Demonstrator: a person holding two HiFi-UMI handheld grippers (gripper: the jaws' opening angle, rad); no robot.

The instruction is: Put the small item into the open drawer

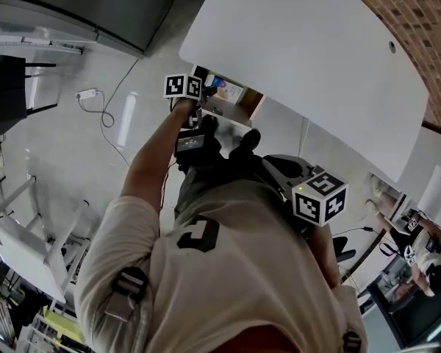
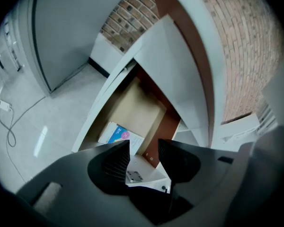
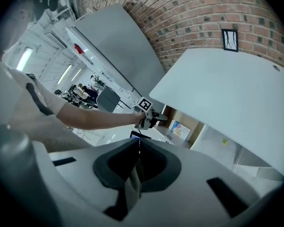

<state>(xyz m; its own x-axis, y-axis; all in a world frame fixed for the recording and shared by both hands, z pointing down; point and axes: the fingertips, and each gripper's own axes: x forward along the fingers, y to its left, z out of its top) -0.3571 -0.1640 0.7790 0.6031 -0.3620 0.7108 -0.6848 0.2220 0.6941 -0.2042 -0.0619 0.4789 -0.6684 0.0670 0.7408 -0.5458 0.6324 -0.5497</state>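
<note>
L gripper [image 2: 144, 148], jaws wide apart & empty, hangs over the open drawer [image 2: 138, 109] under the worktop [image 1: 301, 50], small item [image 2: 119, 135] lying in a drawer corner; R gripper [image 3: 137, 146] closed, empty.

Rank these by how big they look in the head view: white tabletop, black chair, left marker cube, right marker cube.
white tabletop
black chair
right marker cube
left marker cube
The right cube's lead may be only camera nearness.
</note>
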